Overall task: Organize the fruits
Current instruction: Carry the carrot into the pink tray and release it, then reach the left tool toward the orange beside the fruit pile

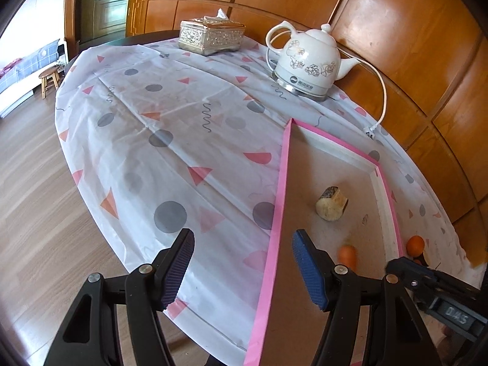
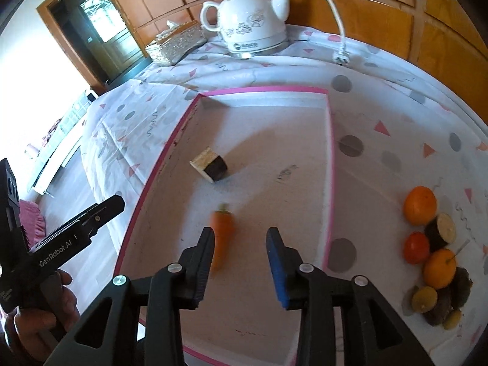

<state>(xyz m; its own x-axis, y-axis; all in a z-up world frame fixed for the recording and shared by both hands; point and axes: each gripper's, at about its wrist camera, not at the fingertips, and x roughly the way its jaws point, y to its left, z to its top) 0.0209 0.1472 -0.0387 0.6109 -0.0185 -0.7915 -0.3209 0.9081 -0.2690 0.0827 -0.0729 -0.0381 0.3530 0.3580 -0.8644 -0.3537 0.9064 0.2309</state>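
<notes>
Right hand-held gripper (image 2: 239,262) hangs over the pink-rimmed tray (image 2: 330,158), its jaws parted, with nothing pressed between the pads. A small carrot (image 2: 222,228) lies on the tray floor just ahead of the left pad, partly hidden behind it and blurred, so whether it touches the pad cannot be told; it reads as freshly let go. A cut chunk of vegetable (image 2: 210,164) with a dark skin lies farther in on the same tray. The left hand-held gripper (image 1: 242,270) waits at the tray's near-left rim, about half open and empty.

The remaining produce sits in a heap on the cloth-covered surface (image 2: 381,97) to the right of the tray: a large orange (image 2: 420,205), a red tomato (image 2: 416,247), a second orange (image 2: 439,268), another dark-skinned chunk (image 2: 442,228) and some smaller, darker pieces that are hard to make out.

To finish this step cleanly, the right hand should probably open a little wider and lift straight up before moving sideways, so the pad does not drag the carrot along. For the next pick, the large orange at the heap's far edge looks easiest, since it stands clear on most sides. Round fruit may roll, so a centred grip across its widest part would be wise. A kettle (image 2: 253,24) and its cord lie well behind the tray.
</notes>
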